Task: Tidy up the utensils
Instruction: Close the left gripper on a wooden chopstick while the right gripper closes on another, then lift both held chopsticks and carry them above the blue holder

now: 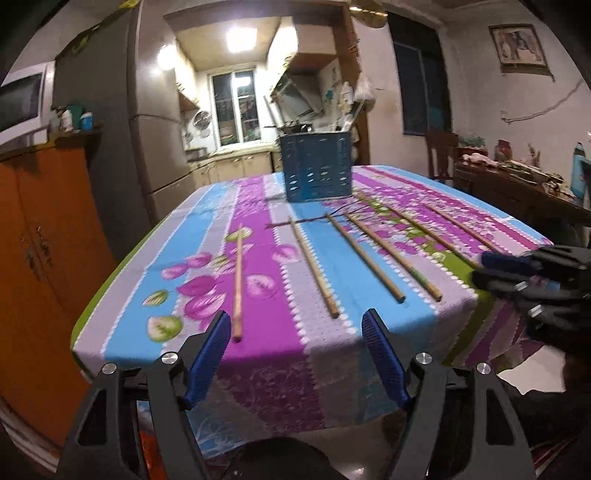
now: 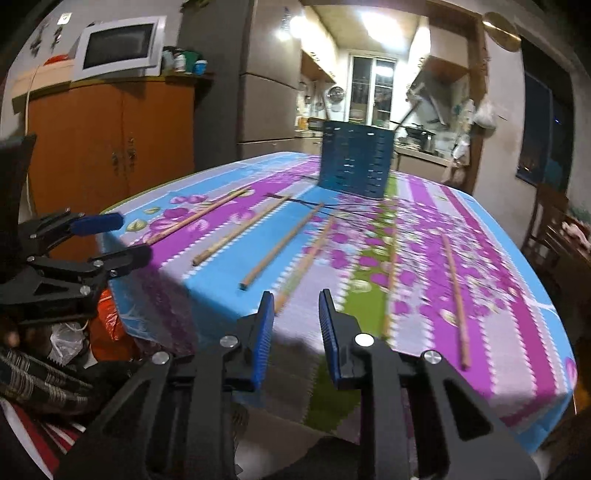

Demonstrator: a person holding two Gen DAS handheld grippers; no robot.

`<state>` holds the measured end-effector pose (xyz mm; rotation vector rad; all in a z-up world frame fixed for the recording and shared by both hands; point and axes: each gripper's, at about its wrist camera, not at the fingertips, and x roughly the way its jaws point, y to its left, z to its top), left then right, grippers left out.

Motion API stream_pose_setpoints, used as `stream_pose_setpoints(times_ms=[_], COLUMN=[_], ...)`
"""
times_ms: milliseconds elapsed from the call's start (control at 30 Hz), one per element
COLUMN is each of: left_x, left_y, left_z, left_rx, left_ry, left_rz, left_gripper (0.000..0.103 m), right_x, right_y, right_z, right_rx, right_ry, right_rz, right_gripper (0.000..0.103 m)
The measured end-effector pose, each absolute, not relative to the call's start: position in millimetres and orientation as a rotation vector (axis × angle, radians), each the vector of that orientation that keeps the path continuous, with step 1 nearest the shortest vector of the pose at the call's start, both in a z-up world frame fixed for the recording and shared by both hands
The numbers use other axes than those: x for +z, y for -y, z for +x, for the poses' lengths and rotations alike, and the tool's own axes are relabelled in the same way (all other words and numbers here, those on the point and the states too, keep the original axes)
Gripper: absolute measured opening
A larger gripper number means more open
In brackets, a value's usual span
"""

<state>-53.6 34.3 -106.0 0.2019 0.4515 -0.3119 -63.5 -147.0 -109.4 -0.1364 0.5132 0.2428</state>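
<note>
6 chopsticks (image 1: 312,267) lying apart in a row across the near tablecloth (image 1: 258,347), holder (image 1: 316,168) upright farther back. Left gripper (image 1: 295,328) hovering wide apart at the near edge, nothing between. Right gripper (image 2: 296,308) narrowed, gap empty, above the cloth's edge.

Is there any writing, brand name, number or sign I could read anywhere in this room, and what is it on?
None can be read.
Small white sign high on the wall: a mark, too small to read.
Jars on the orange cabinet: labels blurred.
Blue bottle on the side table: print blurred.
Framed picture: no legible caption.
Blue utensil basket, microwave: no text visible.
</note>
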Motion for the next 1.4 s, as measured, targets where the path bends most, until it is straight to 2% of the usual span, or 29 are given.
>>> stream_pose_setpoints(times_ms=[100, 167, 233, 300, 600, 833, 900, 1000, 1100, 1133, 1167, 1400], left_x=[-109, -115, -121, -126, -126, -129, -131, -137, -139, -140, -140, -141], left_y=[-21, -12, -9, -12, -23, -12, -8, -9, -10, -9, -9, -16], left_z=[-50, -47, -43, -40, -39, -25, -17, -3, 0, 0, 0, 0], left_rx=[-0.349, -0.355, -0.361, -0.37, -0.424, -0.445, -0.431, -0.42, -0.42, -0.413, -0.41, -0.358], left_ry=[-0.431, -0.43, -0.446, -0.465, -0.438, -0.431, -0.446, -0.5, -0.504, -0.499, -0.495, -0.48], left_rz=[0.246, 0.284, 0.297, 0.283, 0.258, 0.27, 0.267, 0.239, 0.209, 0.211, 0.208, 0.17], left_gripper=[0.065, 0.055, 0.051, 0.051, 0.05, 0.048, 0.043, 0.024, 0.021, 0.019, 0.012, 0.008], right_x=[-116, -119, -122, -124, -131, -131, -131, -131, -132, -132, -132, -127], right_y=[138, 135, 132, 131, 138, 151, 153, 156, 159, 159, 159, 160], right_z=[-53, -50, -47, -44, -37, -35, -35, -35, -36, -36, -37, -47], right_rx=[0.24, 0.24, 0.235, 0.226, 0.221, 0.229, 0.23, 0.231, 0.232, 0.233, 0.232, 0.21], right_ry=[-0.532, -0.54, -0.547, -0.555, -0.583, -0.591, -0.592, -0.592, -0.584, -0.581, -0.577, -0.537], right_rz=[-0.127, -0.122, -0.122, -0.121, -0.047, 0.013, 0.022, 0.029, 0.036, 0.037, 0.036, 0.029], right_gripper=[0.024, 0.024, 0.024, 0.024, 0.007, 0.005, 0.005, 0.005, 0.005, 0.005, 0.005, 0.005])
